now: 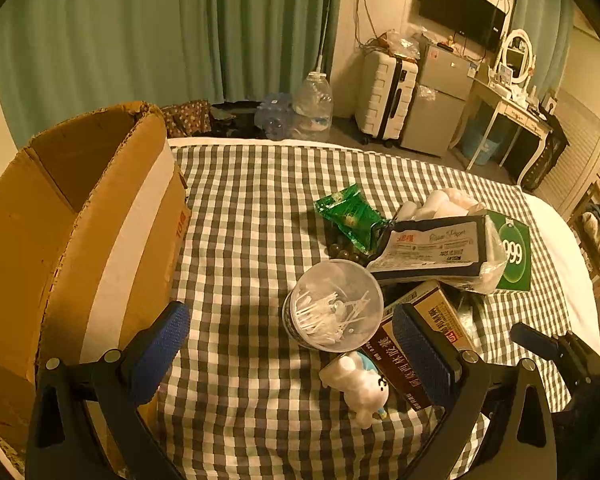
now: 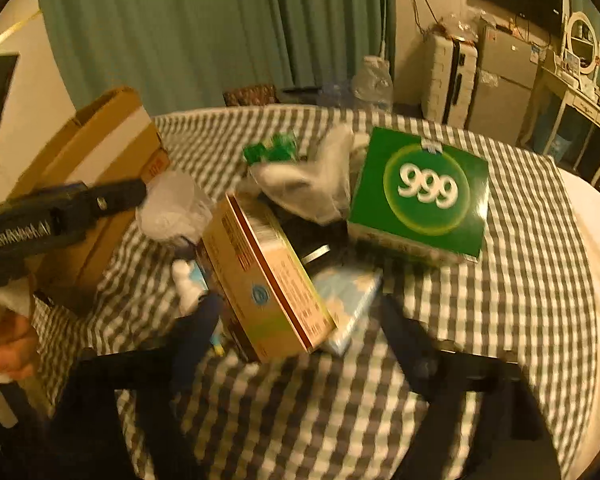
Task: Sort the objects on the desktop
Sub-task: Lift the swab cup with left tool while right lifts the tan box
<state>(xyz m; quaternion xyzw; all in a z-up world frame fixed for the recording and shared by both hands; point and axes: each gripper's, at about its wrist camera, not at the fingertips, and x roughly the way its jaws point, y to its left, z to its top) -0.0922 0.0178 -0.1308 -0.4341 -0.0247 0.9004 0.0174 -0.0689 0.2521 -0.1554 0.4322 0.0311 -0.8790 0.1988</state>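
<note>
Clutter: two boxes [image 1: 514, 254], perhaps one figurine [image 1: 360, 384].

cardboard box [image 1: 80, 216] left | cotton-swab tub [image 1: 334, 304] centre | 999 box [image 1: 514, 254] right

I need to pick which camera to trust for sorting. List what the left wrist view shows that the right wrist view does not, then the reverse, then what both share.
Left wrist only: the cotton swabs inside the clear tub, sharply; dark beads beside the green packet; the tissue pack's label.

Right wrist only: the light blue patterned pack under the tan box; the 999 box's whole top; the left tool from outside.

Both: the cardboard carton, checked cloth, white figurine, and open, empty tools.
</note>
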